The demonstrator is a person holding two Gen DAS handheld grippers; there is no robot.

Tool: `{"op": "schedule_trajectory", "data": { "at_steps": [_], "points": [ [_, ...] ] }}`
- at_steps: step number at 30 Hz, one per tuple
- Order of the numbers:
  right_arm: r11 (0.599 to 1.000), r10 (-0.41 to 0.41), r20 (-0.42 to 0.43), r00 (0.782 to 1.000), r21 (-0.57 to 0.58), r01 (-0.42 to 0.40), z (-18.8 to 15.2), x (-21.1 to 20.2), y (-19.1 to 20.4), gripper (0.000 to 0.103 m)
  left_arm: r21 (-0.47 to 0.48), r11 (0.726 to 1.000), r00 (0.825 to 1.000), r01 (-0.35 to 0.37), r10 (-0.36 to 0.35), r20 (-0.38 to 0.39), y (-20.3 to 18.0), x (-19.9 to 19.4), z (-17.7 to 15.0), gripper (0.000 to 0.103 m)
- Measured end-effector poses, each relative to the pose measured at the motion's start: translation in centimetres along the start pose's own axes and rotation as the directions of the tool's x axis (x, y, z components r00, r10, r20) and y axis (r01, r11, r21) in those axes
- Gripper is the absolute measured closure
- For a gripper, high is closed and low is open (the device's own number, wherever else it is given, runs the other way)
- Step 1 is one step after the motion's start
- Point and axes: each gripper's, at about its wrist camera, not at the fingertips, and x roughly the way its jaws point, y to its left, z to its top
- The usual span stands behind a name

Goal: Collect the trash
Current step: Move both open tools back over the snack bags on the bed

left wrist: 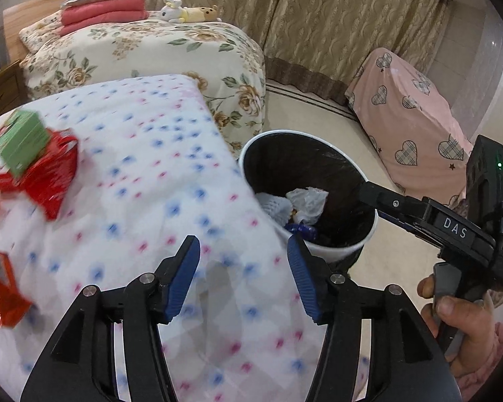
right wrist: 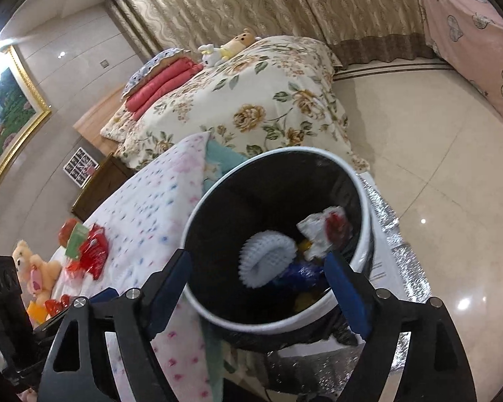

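Judging by the trash bin (right wrist: 278, 241) at centre frame already holding crumpled scraps, collection seems partly done, while red wrappers (left wrist: 50, 174) remain at left on the dotted bedspread (left wrist: 144, 174); left gripper (left wrist: 243, 274) and right gripper (right wrist: 258, 288) both gape wide, empty.

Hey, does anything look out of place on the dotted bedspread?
Yes: red crinkly wrappers and a green carton lie littered on the white dotted bedspread, outside the white-rimmed black bin beside it.
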Motion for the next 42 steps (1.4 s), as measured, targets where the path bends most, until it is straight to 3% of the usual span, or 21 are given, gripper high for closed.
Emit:
{"op": "schedule_trajectory", "data": {
  "at_steps": [16,34,38,42],
  "points": [
    [0.995,0.086,-0.043,0.995,-0.055,-0.088,-2.9,0.5,5.5,0.019,-0.146,0.987,0.997,-0.067,0.073,0.034,6.7,-4.8,-4.2,0.047],
    [0.977,0.147,-0.112,0.983,-0.139,-0.161,-5.3,2.7,12.0,0.019,-0.328,0.936,0.987,-0.127,0.151,0.048,14.2,-8.1,-6.9,0.047],
    [0.974,0.150,-0.120,0.981,-0.151,-0.168,-5.3,3.3,13.1,0.019,-0.347,0.930,0.987,-0.118,0.147,0.059,14.5,-8.2,-6.5,0.033],
    [0.972,0.154,-0.132,0.979,-0.159,-0.174,-5.4,4.0,14.0,0.019,-0.357,0.926,0.987,-0.119,0.150,0.060,14.9,-7.8,-6.1,0.032]
  ]
}}
